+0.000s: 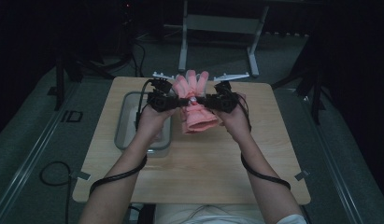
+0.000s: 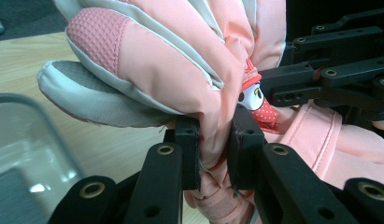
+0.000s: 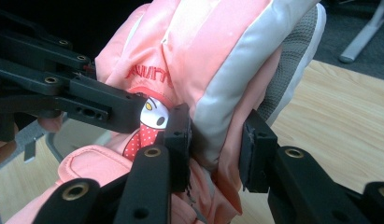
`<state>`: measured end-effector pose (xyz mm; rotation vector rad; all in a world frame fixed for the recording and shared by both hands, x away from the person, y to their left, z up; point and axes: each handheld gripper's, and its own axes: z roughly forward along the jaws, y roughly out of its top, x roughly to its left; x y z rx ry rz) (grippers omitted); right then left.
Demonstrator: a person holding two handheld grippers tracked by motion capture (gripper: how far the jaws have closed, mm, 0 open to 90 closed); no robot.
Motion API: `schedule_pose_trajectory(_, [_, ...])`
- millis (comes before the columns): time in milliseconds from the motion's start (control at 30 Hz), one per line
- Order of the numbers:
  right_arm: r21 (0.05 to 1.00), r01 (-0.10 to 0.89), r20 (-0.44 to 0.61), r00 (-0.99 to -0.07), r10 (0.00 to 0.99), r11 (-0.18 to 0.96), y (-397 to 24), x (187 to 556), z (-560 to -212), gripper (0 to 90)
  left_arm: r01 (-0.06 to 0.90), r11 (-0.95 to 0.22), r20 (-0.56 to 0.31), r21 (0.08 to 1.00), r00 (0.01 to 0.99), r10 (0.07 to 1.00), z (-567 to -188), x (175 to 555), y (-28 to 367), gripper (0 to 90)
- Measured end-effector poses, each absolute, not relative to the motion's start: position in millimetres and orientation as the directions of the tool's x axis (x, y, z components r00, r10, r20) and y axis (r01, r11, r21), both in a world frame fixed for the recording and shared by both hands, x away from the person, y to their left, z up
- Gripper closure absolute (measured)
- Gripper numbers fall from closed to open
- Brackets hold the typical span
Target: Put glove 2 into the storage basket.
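Observation:
A pink and white padded glove with a small cartoon badge is held up above the middle of the wooden table, fingers pointing away from the person. My left gripper pinches its left side and my right gripper pinches its right side. In the left gripper view the jaws of the left gripper are shut on a fold of the glove. In the right gripper view the right gripper clamps the glove's white-trimmed edge. The glove's lower cuff hangs free.
A clear rectangular container sits on the table at the left, under my left hand; its rim shows in the left gripper view. Bare tabletop lies to the right and front. A metal stand is beyond the table's far edge.

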<state>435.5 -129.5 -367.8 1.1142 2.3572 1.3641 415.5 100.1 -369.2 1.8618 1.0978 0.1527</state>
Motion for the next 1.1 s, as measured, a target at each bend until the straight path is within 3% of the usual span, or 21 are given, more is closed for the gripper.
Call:
schedule_pose_trajectory(533, [0.780,0.493,0.173,-0.761,0.625,0.385,-42,450,-365,68.4,0.648,-0.089,-0.335,0.756,0.500,0.799,-374,404,179,76.5])
schedule_pose_trajectory(1100, [0.666,0.534,0.166,-0.787,0.595,0.521,25,476,-420,68.3,0.747,0.023,-0.443,0.664,0.368,0.818,-448,415,229,76.5])
